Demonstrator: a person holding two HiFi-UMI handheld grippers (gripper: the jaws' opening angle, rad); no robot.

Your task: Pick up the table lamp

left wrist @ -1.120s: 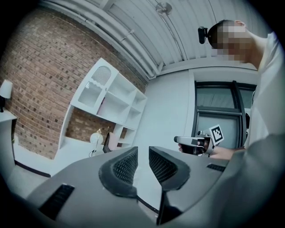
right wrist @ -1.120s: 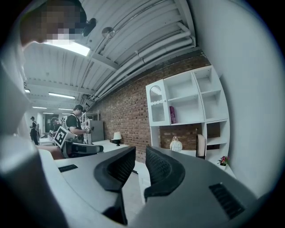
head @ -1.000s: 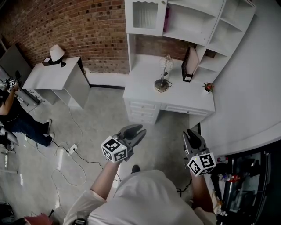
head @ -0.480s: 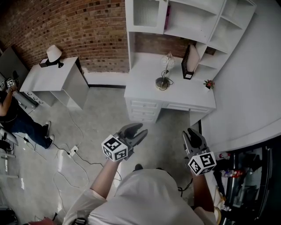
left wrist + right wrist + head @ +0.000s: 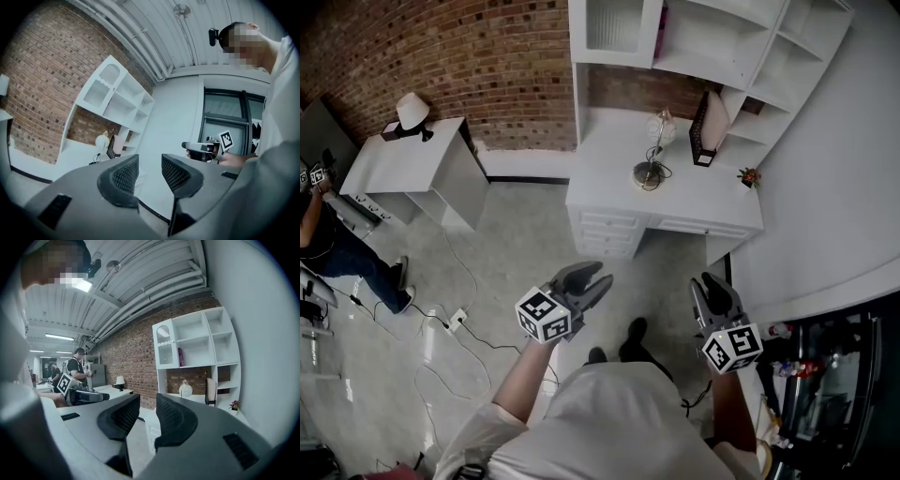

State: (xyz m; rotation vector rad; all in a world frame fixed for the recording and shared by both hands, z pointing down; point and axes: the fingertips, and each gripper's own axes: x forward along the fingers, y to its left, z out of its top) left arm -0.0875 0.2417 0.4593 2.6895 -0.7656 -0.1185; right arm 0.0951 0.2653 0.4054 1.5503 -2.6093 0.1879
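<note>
The table lamp (image 5: 654, 150), with a pale globe shade on a thin stem and round base, stands on the white desk (image 5: 609, 192) far ahead of both grippers. It also shows small in the left gripper view as the lamp (image 5: 101, 140) and in the right gripper view as the lamp (image 5: 185, 389). My left gripper (image 5: 595, 281) (image 5: 150, 171) is held over the floor, open, with nothing between its jaws. My right gripper (image 5: 717, 286) (image 5: 147, 411) is beside it, also open and empty. Neither is near the lamp.
A white shelf unit (image 5: 712, 47) rises behind the desk, which carries a black file holder (image 5: 705, 131) and a small plant (image 5: 749, 176). A side table (image 5: 403, 169) at left holds another lamp (image 5: 412, 111). Cables (image 5: 455, 319) cross the floor. A person (image 5: 319, 225) stands far left.
The head view has shifted a little toward the desk, and a shoe now shows ahead of the body. Both grippers keep their places in the view.
</note>
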